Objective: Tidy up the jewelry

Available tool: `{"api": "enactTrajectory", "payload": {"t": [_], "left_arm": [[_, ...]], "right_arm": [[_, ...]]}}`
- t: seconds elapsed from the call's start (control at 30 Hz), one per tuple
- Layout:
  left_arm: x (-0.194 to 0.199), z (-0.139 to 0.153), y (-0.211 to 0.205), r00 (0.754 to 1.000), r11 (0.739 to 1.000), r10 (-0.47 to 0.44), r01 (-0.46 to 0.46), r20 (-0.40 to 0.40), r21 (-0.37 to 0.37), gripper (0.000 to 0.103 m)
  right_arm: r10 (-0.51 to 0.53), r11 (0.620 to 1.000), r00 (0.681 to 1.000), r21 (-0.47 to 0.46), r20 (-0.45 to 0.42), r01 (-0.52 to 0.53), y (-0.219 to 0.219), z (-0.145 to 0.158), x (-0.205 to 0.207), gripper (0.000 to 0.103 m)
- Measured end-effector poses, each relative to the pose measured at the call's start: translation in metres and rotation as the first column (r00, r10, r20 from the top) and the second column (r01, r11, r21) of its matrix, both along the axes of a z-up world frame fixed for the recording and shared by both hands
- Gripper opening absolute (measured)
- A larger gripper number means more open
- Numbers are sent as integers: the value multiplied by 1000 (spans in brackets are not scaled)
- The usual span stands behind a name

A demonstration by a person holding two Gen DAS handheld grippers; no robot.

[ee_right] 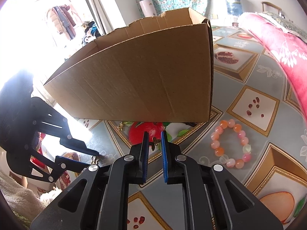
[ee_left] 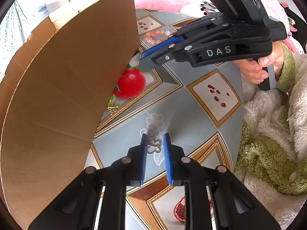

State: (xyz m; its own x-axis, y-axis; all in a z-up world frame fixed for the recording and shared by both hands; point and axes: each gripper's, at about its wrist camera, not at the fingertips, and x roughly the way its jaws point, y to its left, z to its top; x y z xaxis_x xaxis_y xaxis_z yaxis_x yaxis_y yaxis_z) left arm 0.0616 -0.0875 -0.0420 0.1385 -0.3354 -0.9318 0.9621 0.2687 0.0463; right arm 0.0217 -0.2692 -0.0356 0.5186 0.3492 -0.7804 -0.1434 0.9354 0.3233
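Note:
A gold butterfly charm (ee_left: 153, 147) lies on the patterned tablecloth between the pads of my left gripper (ee_left: 155, 136), which is open around it. My right gripper (ee_right: 153, 134) is open over another small gold butterfly charm (ee_right: 154, 144), its tips near the foot of the cardboard box (ee_right: 138, 84). It also shows in the left wrist view (ee_left: 153, 61), beside the box (ee_left: 63, 88). A pink and orange bead bracelet (ee_right: 230, 143) lies on the cloth to the right, also in the left wrist view (ee_left: 157, 36). A third gold charm (ee_right: 120, 126) lies against the box base.
The open box stands upright on the table. The tablecloth (ee_right: 255, 80) has fruit pictures in gold frames. A pink blanket (ee_right: 278, 44) rises at the far right. A fleece sleeve (ee_left: 272, 138) lies at the table's edge.

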Motion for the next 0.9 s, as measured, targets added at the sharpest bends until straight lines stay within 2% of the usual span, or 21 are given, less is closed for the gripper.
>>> {"api": "enactTrajectory", "payload": {"t": [0.13, 0.67, 0.83, 0.9], "left_arm": [[-2, -2, -2, 1000, 1000, -14, 14, 4, 0, 12], [-10, 2, 9, 1000, 1000, -17, 17, 13, -13, 11], [-12, 12, 16, 1000, 1000, 5, -4, 15, -31, 11], [-15, 25, 21, 1000, 997, 28, -27, 13, -65, 11]], "right_arm": [[-3, 1000, 1000, 4, 0, 3, -3, 0, 0, 10], [1, 1000, 1000, 2, 3, -1, -4, 3, -3, 10], [-3, 1000, 1000, -2, 10, 3, -1, 6, -5, 10], [-3, 1000, 1000, 0, 21, 3, -1, 12, -9, 10]]}}
